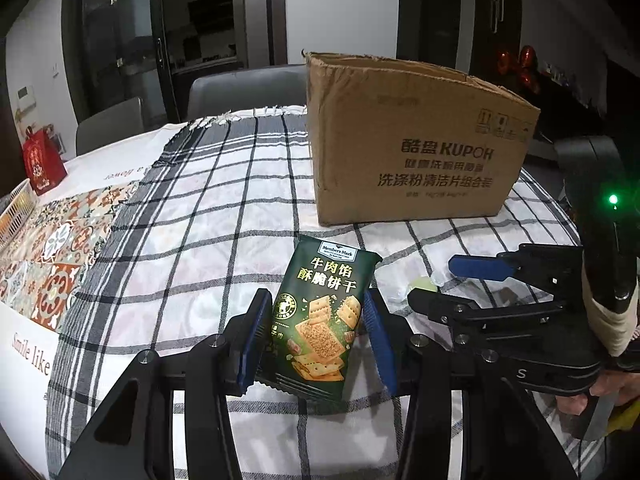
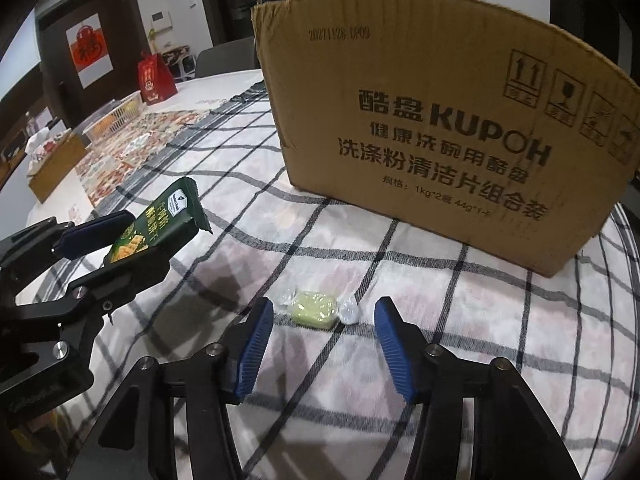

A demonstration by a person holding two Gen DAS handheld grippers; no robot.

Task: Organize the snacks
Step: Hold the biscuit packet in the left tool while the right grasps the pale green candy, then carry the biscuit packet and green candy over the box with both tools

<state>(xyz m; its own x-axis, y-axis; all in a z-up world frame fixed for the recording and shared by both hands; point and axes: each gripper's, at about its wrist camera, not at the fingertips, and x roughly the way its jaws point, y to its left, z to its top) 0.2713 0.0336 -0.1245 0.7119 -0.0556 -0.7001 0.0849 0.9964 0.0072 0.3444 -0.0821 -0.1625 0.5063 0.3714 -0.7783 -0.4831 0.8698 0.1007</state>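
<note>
My left gripper [image 1: 316, 312] is shut on a dark green cracker packet [image 1: 320, 316] and holds it upright above the checked cloth; it also shows at the left of the right wrist view [image 2: 120, 240] with the packet [image 2: 160, 220]. My right gripper [image 2: 324, 320] is open, its blue pads either side of a small pale green candy in clear wrap [image 2: 316, 310] that lies on the cloth just ahead. The right gripper shows at the right of the left wrist view [image 1: 448, 284]. A brown cardboard box [image 1: 416, 140] [image 2: 440, 128] stands behind both.
The table carries a checked cloth [image 1: 208, 240], a patterned mat [image 1: 64, 248], a white basket [image 2: 116, 116], a red gift bag [image 2: 154, 76] and a wooden tissue box [image 2: 56, 164] on the left. Grey chairs [image 1: 244, 88] stand at the far edge.
</note>
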